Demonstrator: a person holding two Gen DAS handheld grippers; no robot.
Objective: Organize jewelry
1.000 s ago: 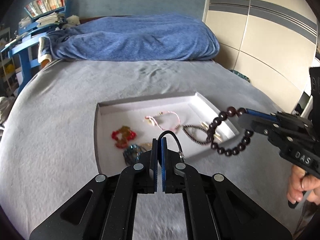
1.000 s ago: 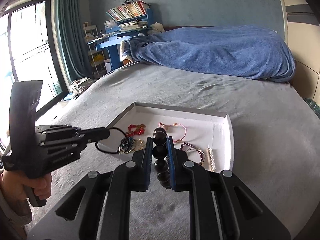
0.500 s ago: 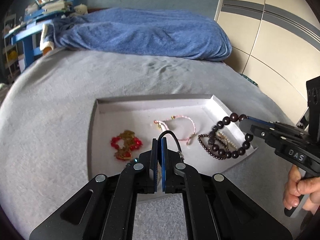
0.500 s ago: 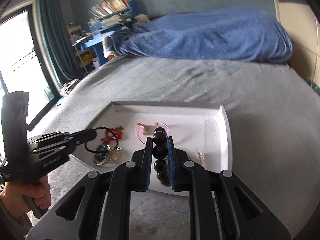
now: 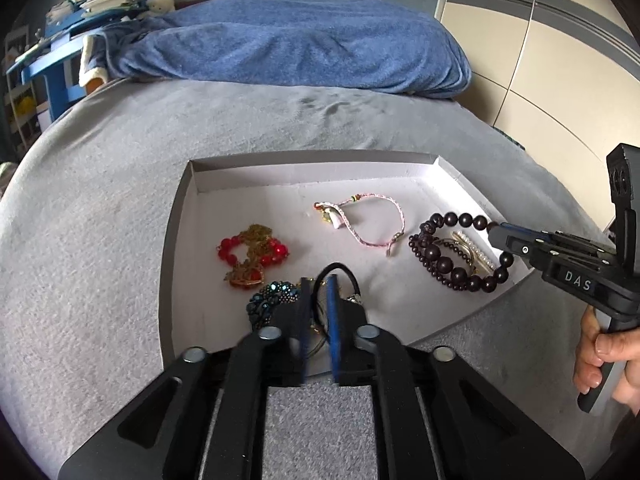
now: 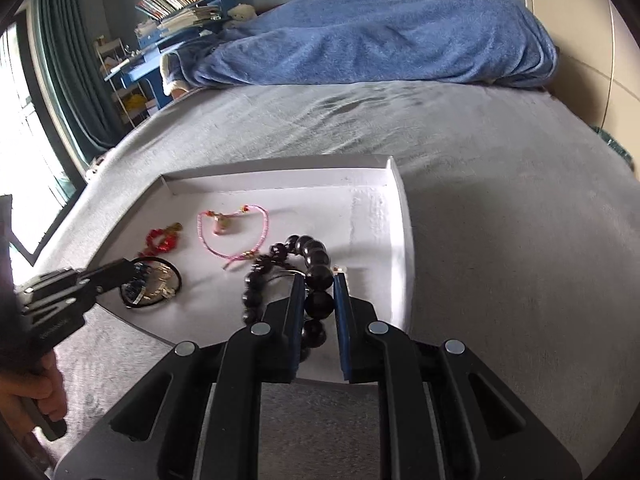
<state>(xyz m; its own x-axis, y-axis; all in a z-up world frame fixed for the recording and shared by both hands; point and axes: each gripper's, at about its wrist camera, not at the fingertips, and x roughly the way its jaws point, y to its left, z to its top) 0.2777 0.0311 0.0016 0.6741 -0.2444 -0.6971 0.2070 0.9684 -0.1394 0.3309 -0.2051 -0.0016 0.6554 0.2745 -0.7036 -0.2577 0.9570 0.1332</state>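
now the left gripper (image 5: 318, 280) has its jaws a little apart over the near edge of the tray (image 5: 176, 240), and the black cord (image 5: 340, 270) loops up between the fingers without either pad pressing it; they have just been opening. just left of its tips sits the teal beaded piece (image 5: 272, 298), and further left and beyond, the red bracelet (image 5: 252, 248). ahead of the tips, toward the far wall, lies the pink cord bracelet (image 5: 368, 220).

the right gripper (image 6: 318, 280) hovers over the tray's near right part, its jaws spread slightly with one bead of the dark bead bracelet (image 6: 318, 272) between them, a small gap showing on the right pad side. the rest of the beads curl left and ahead of the tips onto the tray floor, over a pearl strand (image 5: 476, 250).

a second ago both grippers were higher, the dark beads hung in the air off the right tips, and the left jaws were pressed together on the cord.
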